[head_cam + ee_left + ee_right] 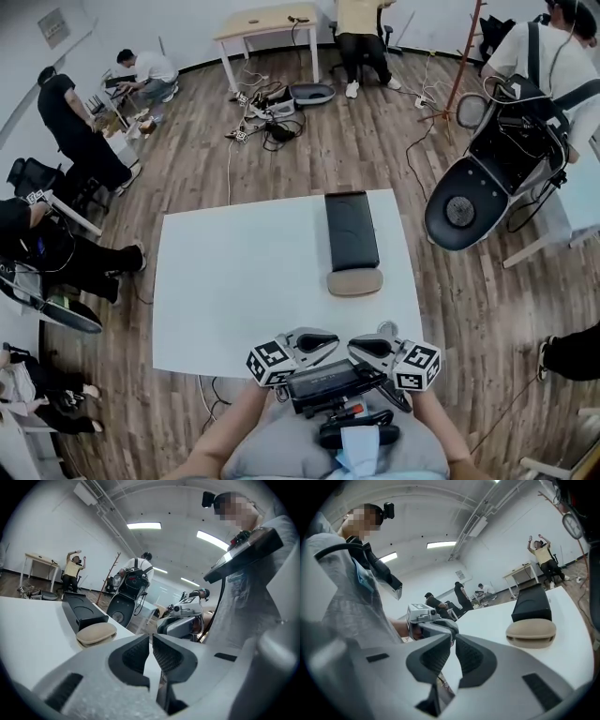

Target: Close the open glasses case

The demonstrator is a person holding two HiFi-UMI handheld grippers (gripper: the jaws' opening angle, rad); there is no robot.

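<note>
Hands hold left gripper [151, 639] and right gripper [453, 641] nearly closed, empty; beige glasses case [354, 281] lies ajar, well ahead on table [234, 281], touching black box [352, 230]; probably light, rigid, smooth; press lid's middle.

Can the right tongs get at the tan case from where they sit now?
Probably yes: only bare white table lies between the right tongs and the tan case; the black case sits behind it. The tongs are shut, so they'd need opening.
</note>
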